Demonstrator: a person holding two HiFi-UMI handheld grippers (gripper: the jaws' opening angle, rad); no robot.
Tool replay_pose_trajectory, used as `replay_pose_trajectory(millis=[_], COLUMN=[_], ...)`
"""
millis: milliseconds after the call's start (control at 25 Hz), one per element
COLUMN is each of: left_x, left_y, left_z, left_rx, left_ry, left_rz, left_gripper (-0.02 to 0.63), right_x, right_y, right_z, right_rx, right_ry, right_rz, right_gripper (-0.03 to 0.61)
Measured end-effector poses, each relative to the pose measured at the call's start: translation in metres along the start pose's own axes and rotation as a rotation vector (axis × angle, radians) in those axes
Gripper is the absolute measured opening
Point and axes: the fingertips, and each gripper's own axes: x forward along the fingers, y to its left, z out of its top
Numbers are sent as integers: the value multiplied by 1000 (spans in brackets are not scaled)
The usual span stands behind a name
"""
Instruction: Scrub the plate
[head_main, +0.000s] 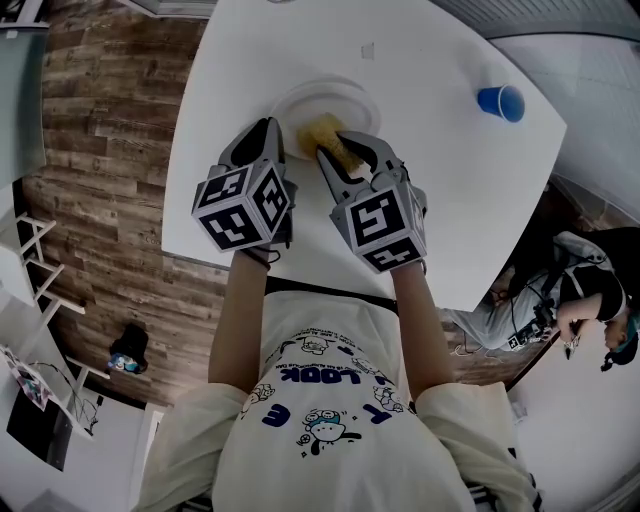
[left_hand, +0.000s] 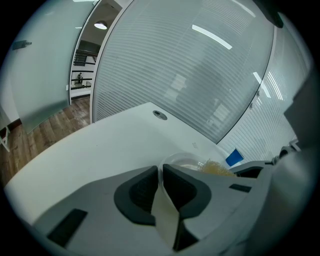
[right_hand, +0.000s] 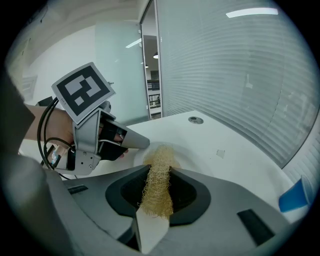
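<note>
A white plate (head_main: 340, 98) lies on the white table (head_main: 450, 180). My left gripper (head_main: 272, 125) is at the plate's left rim, its jaws closed on that rim (left_hand: 182, 160). My right gripper (head_main: 335, 143) is shut on a yellow fibrous scrubber (head_main: 322, 130), which rests on the near part of the plate. In the right gripper view the scrubber (right_hand: 157, 185) fills the gap between the jaws and reaches down onto the plate (right_hand: 185, 152), with the left gripper (right_hand: 142, 142) touching the rim beside it. The left gripper view shows the scrubber (left_hand: 216, 167) just past the plate.
A blue cup (head_main: 500, 102) stands at the table's far right. A round grommet (right_hand: 194, 119) sits in the tabletop beyond the plate. The table's near edge (head_main: 300, 283) is close to the person's body. Another person (head_main: 560, 290) sits at the lower right. A glass wall (left_hand: 200, 65) runs behind the table.
</note>
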Motion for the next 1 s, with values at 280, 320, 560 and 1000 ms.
replay_pose_trajectory(millis=[280, 320, 560, 1000], left_x=[0, 0, 1, 0], left_y=[1, 1, 1, 1], left_z=[0, 0, -1, -1], left_rx=[0, -2, -10, -10], left_ry=[-1, -3, -9, -17], left_rz=[2, 4, 10, 16], left_gripper=[58, 58, 58, 58], right_x=[-5, -5, -6, -13], right_y=[-19, -22, -35, -58], right_z=[-7, -7, -10, -13], right_rx=[41, 45, 73, 109], right_ry=[-6, -7, -8, -19], right_rz=[-49, -57, -108, -228], right_gripper=[112, 112, 114, 112])
